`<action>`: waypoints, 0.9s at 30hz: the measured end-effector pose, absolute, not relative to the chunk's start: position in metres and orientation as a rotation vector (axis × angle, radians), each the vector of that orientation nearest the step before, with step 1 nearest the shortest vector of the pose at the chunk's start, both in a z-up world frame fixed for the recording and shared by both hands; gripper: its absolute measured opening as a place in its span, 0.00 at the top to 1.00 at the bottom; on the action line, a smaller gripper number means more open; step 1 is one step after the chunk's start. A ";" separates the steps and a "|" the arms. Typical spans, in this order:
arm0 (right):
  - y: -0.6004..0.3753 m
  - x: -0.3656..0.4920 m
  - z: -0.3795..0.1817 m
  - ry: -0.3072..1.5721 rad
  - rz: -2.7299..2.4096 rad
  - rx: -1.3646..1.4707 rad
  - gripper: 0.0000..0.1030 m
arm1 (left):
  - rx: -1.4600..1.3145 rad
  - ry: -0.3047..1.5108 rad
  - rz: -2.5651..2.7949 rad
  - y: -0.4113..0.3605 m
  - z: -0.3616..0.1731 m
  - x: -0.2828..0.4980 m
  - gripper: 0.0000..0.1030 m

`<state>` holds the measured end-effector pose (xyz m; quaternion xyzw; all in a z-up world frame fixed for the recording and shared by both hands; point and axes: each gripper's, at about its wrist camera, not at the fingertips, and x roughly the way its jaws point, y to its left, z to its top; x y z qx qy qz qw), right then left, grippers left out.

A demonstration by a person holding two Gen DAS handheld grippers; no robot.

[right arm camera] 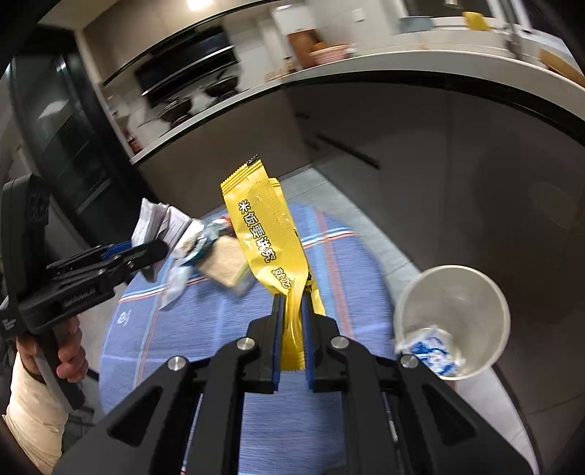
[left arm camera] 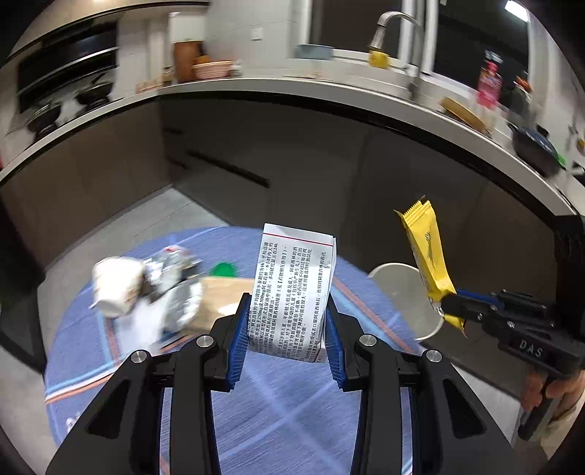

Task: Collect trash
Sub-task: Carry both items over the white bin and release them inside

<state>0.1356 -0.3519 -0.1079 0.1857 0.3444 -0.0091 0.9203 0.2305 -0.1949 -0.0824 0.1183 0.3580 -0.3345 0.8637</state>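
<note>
My left gripper (left arm camera: 289,314) is shut on a folded white leaflet (left arm camera: 292,281) printed with black text, held upright above the blue cloth-covered round table (left arm camera: 285,413). My right gripper (right arm camera: 292,310) is shut on a yellow snack wrapper (right arm camera: 263,234), which stands up from its blue pads. That wrapper (left arm camera: 427,255) and the right gripper (left arm camera: 448,307) also show at the right of the left wrist view. The left gripper (right arm camera: 157,248) with the leaflet (right arm camera: 153,219) shows at the left of the right wrist view. A white waste bin (right arm camera: 457,292) stands on the floor beside the table, with blue-and-white trash (right arm camera: 435,350) inside.
More trash lies on the table: a crumpled paper cup (left arm camera: 117,285), a silver wrapper (left arm camera: 175,277), a brown paper piece (left arm camera: 219,296) and a green lid (left arm camera: 223,270). Kitchen cabinets and a curved counter (left arm camera: 292,91) with a sink faucet (left arm camera: 387,25) run behind. A person's hand (right arm camera: 69,350) holds the left gripper's handle.
</note>
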 end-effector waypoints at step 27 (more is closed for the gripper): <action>-0.511 0.113 -0.260 0.834 -0.296 0.635 0.89 | 0.440 0.949 -0.919 -0.422 -0.202 0.229 0.66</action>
